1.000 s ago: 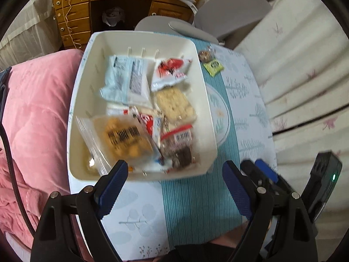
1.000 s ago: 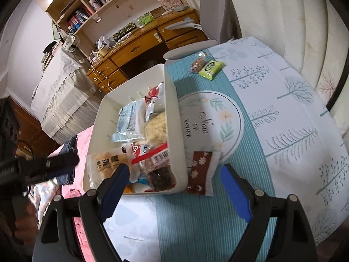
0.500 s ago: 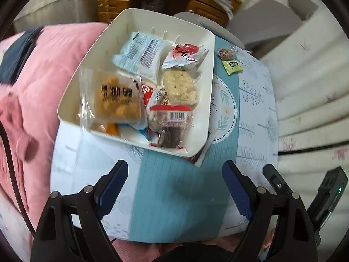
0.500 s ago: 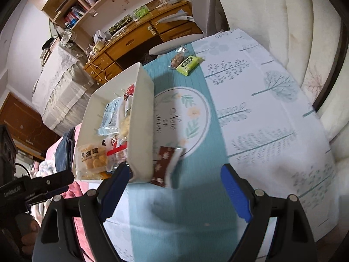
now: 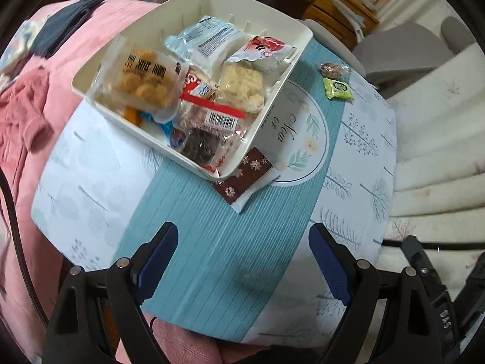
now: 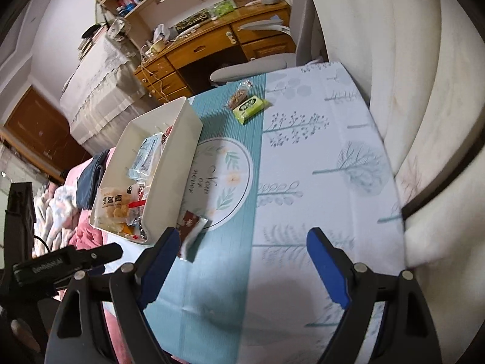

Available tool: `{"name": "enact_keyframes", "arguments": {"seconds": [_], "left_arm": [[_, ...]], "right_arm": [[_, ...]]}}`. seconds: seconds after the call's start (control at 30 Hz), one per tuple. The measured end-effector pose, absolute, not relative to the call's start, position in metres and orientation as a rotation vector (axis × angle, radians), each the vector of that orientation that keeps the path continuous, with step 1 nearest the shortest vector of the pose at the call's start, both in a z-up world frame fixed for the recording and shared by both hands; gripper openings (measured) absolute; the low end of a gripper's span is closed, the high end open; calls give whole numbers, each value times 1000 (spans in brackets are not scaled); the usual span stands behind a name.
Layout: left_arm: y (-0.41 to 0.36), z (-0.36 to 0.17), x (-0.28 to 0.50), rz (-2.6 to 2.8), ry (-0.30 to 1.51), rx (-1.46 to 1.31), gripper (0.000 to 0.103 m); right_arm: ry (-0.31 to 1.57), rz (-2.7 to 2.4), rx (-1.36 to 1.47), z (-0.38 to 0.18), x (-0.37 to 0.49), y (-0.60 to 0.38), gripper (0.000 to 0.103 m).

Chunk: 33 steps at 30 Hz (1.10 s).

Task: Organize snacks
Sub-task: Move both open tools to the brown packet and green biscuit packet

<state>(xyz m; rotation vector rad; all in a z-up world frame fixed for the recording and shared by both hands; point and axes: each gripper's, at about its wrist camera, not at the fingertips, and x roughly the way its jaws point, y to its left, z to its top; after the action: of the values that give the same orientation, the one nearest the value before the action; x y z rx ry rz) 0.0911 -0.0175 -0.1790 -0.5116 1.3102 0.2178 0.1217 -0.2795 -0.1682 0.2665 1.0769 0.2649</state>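
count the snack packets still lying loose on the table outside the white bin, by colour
Brown with white snowflakes: 1, the snowflake packet against the white bin
Green: 1, the green packet
Clear with brown pieces inside: 1, the clear packet
Total: 3 outside the bin

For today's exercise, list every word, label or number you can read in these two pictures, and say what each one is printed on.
"Now or never": script on the round floral emblem of the teal table runner.
Large dark characters on the clear packet of golden puffs: not legible to me.
Barcode on the red-striped clear packet: digits too small.
Dark logo on the small green packet: blurred.
White lettering on the black gripper body: blurred.
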Motion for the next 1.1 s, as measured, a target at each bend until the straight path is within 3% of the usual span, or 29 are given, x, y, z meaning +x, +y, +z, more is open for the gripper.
{"name": "enact_keyframes", "arguments": {"seconds": [0.47,1.1], "left_arm": [[-33,-226,103,363,1356,-560,87],[-22,-267,140,620,1239,-646,87]], "right_arm": [[1034,249,181,-170,192,-289,86],[874,314,-35,-204,316,-237,86]]}}
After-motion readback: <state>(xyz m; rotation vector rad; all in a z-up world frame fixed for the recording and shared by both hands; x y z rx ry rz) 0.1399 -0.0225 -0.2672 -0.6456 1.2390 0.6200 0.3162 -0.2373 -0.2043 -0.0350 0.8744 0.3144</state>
